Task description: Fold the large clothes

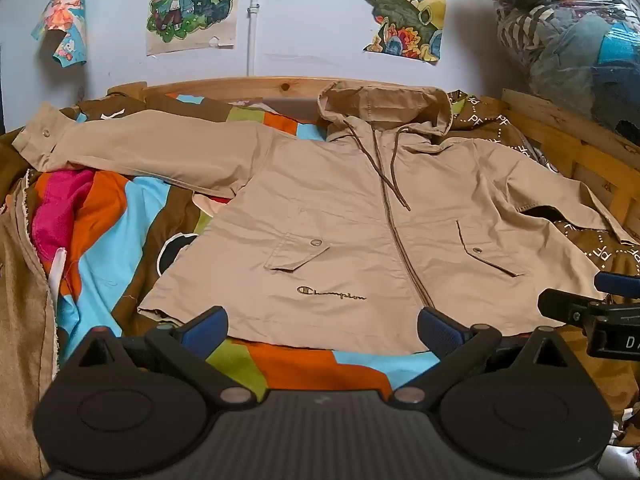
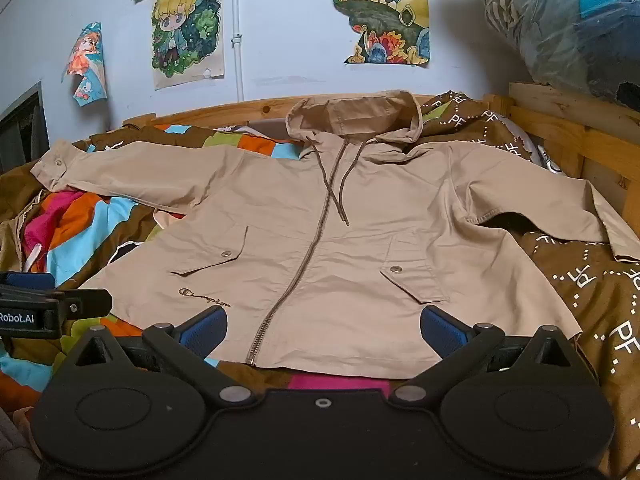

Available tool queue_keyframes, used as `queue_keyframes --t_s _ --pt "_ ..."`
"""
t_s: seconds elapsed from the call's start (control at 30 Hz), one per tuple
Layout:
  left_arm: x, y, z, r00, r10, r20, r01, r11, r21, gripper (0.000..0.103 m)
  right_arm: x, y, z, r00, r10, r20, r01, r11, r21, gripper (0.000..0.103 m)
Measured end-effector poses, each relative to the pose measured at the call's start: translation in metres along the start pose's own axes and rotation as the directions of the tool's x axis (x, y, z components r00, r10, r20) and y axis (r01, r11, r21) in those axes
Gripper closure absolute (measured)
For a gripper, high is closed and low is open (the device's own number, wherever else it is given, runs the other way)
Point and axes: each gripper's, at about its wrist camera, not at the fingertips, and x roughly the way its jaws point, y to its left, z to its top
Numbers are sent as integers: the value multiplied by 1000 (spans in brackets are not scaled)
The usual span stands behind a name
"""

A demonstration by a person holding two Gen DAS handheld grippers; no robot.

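Your jacket (image 1: 360,208) lies flat and face up on the bedspread (image 1: 120,220), zipped, hood (image 1: 384,108) towards the wall, hem nearest you. One sleeve (image 1: 140,148) stretches out straight to the left, its cuff resting on a brown cover. The other sleeve (image 2: 560,204) bends downward at the right; in the left wrist view its cuff is cut off by the frame edge and by your other tool. Both pocket flaps are snapped shut, and an embroidered logo (image 1: 332,294) sits near the hem.

Your left gripper (image 1: 322,330) is fully spread, nothing between its blue pads, hovering over the hem left of the zip. Whether the pads touch the cloth you cannot tell from this angle. Your right gripper (image 2: 324,330) is likewise spread wide and empty, over the hem around the zip's lower end.

A brown patterned cloth (image 2: 580,280) lies under the right sleeve. The wooden bed frame (image 2: 560,128) runs behind and to the right. A clear bag of clothes (image 1: 572,40) sits on it, partly cut off. Posters (image 2: 184,28) hang on the wall, some curling.
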Motion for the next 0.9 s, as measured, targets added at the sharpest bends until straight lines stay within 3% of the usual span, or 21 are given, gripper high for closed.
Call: queue_keyframes --t_s 0.9 --pt "0 -6 0 1000 -1 -4 1 1000 2 1 1 -1 -1 1000 3 0 -3 1000 8 1"
